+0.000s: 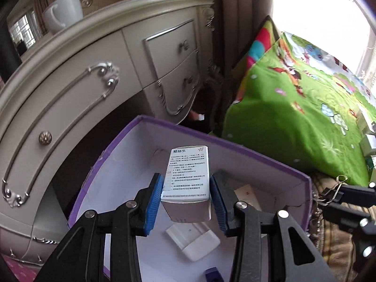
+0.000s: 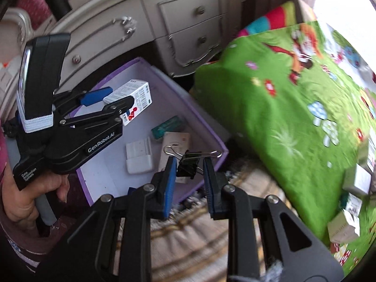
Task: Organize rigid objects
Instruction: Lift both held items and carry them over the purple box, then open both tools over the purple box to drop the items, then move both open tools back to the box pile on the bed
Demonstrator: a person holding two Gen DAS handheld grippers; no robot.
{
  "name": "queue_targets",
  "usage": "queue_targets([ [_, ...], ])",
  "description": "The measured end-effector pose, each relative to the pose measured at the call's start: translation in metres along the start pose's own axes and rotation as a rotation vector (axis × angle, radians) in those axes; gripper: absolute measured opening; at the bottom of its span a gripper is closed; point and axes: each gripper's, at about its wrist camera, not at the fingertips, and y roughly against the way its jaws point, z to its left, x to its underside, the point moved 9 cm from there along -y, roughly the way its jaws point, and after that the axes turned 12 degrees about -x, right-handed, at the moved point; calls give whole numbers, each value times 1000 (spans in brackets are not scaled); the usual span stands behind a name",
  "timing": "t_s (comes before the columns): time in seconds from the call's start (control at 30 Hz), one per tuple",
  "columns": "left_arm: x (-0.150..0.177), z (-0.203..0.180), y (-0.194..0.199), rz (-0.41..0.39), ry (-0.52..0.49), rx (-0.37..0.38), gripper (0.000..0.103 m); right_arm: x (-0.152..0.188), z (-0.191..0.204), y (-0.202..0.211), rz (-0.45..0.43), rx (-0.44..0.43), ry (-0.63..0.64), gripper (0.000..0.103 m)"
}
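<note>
Left wrist, rectangular cardboard medicine box [image 1: 186,183], ribbed blue pads [image 1: 154,205]

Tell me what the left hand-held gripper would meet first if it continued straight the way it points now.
Probably the white floor of the purple box. The left hand-held gripper, shut on a white medicine carton, points down into the box. A flat white packet lies just below the carton, so the carton might touch that first; depth is unclear.

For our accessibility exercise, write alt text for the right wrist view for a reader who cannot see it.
The right gripper clamps a black binder clip over the near edge of an open purple box. At left, the left gripper holds a white medicine carton above the box, beside a green quilt.
</note>
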Motion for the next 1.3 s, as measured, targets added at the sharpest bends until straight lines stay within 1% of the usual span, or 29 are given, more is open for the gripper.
queue_targets([
  [0.27,9,7,-12,39,20,-5,43,-1,18,-41,81,-9,43,27],
  [0.3,9,7,-12,44,22,-3,46,0,19,-44,92,-10,46,27],
  [0.33,9,6,-13,48,26,1,53,0,19,-46,101,-10,47,27],
  [0.4,8,6,-12,46,33,0,60,3,18,-50,109,-5,38,27],
  [0.47,8,4,-9,40,33,7,62,5,14,-49,106,-7,24,28],
  [0.57,4,-1,-3,27,30,23,64,8,9,-40,87,17,29,32],
  [0.63,2,-6,2,14,23,41,64,10,5,-30,58,31,32,36],
  [0.7,0,-14,9,1,11,58,65,15,2,-21,37,47,32,43],
  [0.8,-3,-27,16,-13,-10,78,65,21,-6,-5,0,84,35,48],
  [0.93,-4,-46,29,-26,-34,117,65,31,-22,20,-50,140,26,51],
  [1.17,-9,-76,54,-66,-79,166,65,55,-50,64,-115,204,-32,53],
  [1.3,-9,-93,68,-87,-106,192,65,67,-64,82,-143,241,-57,54],
])
